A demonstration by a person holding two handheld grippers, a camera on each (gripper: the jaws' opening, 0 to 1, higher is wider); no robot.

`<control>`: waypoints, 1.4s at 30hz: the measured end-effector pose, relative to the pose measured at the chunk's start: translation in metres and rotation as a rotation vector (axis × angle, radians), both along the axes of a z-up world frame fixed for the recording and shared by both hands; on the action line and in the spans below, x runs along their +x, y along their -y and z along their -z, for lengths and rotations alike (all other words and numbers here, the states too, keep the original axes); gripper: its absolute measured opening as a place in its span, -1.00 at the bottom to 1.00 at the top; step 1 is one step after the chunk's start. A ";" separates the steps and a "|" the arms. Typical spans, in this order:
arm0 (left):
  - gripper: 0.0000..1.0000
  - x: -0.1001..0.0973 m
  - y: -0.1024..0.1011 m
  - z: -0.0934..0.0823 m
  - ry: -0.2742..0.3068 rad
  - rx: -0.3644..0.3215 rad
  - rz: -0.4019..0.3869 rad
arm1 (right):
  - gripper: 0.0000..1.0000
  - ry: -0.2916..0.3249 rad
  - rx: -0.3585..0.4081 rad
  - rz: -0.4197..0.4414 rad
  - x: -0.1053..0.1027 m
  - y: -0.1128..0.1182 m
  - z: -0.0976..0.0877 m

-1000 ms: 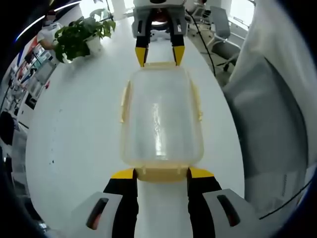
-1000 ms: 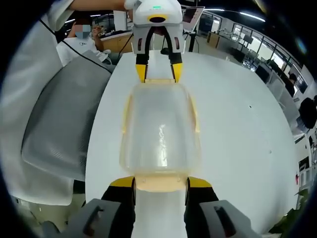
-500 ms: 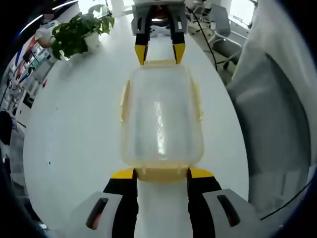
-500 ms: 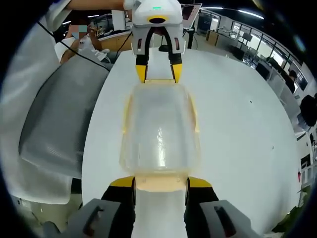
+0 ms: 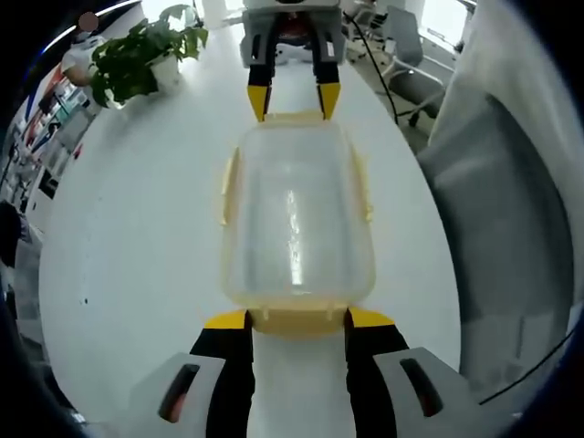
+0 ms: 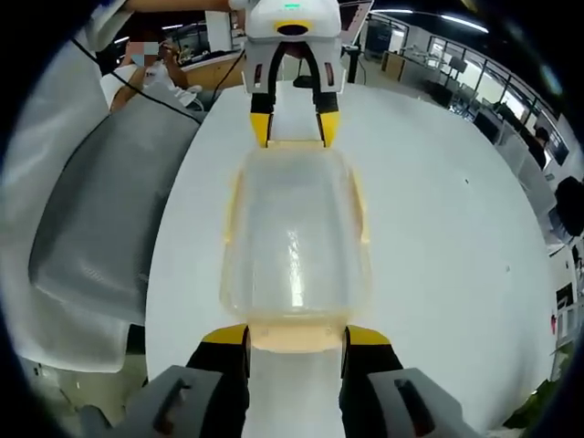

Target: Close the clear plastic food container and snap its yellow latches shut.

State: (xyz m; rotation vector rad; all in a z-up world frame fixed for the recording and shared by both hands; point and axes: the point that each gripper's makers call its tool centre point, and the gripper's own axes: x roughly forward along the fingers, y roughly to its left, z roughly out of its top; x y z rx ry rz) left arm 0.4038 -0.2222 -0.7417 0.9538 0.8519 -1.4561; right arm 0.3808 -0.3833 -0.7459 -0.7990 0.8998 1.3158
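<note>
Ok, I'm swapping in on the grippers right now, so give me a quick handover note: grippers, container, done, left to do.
Left gripper: open, jaws either side of the near end latch.
Right gripper: open, jaws flanking the opposite end latch.
Clear container sits on the white table between the two grippers, lid on.
Side latches look splayed outward, apparently not snapped.
Left: press the end latches down, then the side ones; whether the ends are already locked is unclear.

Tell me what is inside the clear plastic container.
Through the clear container nothing shows but the white table beneath it and glare on the plastic. The strips behind the yellow end latches are covered.
</note>
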 end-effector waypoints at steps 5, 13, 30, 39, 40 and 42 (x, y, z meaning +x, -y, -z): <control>-0.28 -0.002 -0.002 0.000 -0.001 0.003 0.000 | -0.28 0.005 -0.002 -0.008 -0.001 -0.002 -0.001; -0.28 -0.004 -0.004 0.000 0.000 0.013 -0.017 | -0.28 0.005 -0.007 -0.022 0.002 -0.004 0.000; -0.27 -0.011 -0.003 0.008 0.016 0.027 0.002 | -0.27 -0.001 -0.011 -0.026 -0.003 -0.001 0.003; -0.34 -0.014 -0.004 0.007 0.009 0.023 0.017 | -0.25 -0.011 -0.024 -0.040 -0.008 0.002 0.002; -0.32 -0.014 -0.003 0.007 0.005 0.021 0.013 | -0.25 -0.017 -0.025 -0.040 -0.009 0.002 0.002; -0.25 -0.017 -0.004 0.008 -0.007 0.026 0.005 | -0.24 -0.015 -0.029 -0.042 -0.010 0.003 0.002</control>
